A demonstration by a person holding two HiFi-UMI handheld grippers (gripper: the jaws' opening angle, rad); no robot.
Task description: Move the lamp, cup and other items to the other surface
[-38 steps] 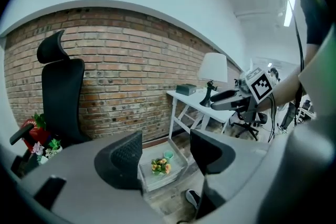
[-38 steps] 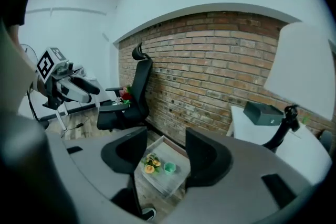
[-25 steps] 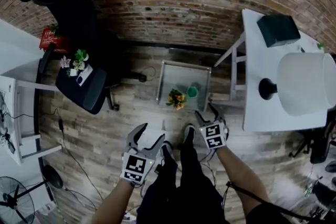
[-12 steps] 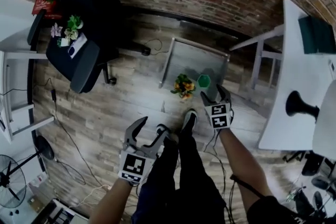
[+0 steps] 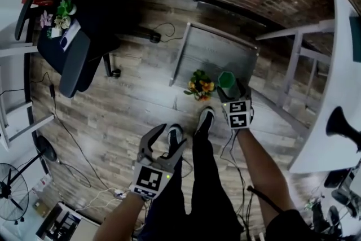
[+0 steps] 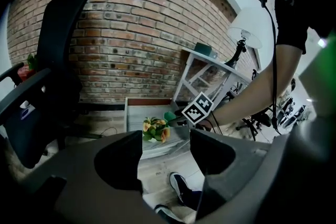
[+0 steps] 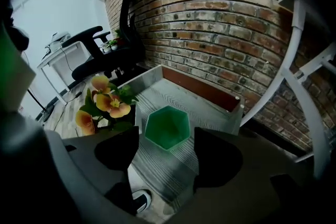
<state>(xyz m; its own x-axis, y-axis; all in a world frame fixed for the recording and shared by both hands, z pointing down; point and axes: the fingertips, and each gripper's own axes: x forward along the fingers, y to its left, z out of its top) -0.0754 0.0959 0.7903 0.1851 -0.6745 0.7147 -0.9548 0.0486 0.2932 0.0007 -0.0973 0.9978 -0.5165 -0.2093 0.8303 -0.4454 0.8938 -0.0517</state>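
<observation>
While the green hexagonal cup (image 7: 167, 127) stands untouched near the front edge of the low grey table (image 5: 217, 56), I have the right gripper (image 5: 232, 93) aimed steeply down at it. Its jaws are spread and have just been opening further, so the cup sits framed in the gap beyond the tips with neither pad on it. I read this as the line-up for a pinch across the cup's flat sides, with the extra width there to clear them. The pot of orange and yellow flowers (image 5: 199, 86) stands just beside the cup, toward the table's front left corner. That leaves the jaw on that side little room, and a careless close could catch the leaves. My left gripper (image 5: 167, 143) hangs wide and empty over the floor, above a dark shoe (image 6: 181, 189) and short of the table. I take it to be kept free for the flowers. The lamp's black base (image 5: 342, 126) stands on the white desk (image 5: 324, 144) at the right, well apart from both grippers. Whether that desk is the other surface, I cannot tell.
</observation>
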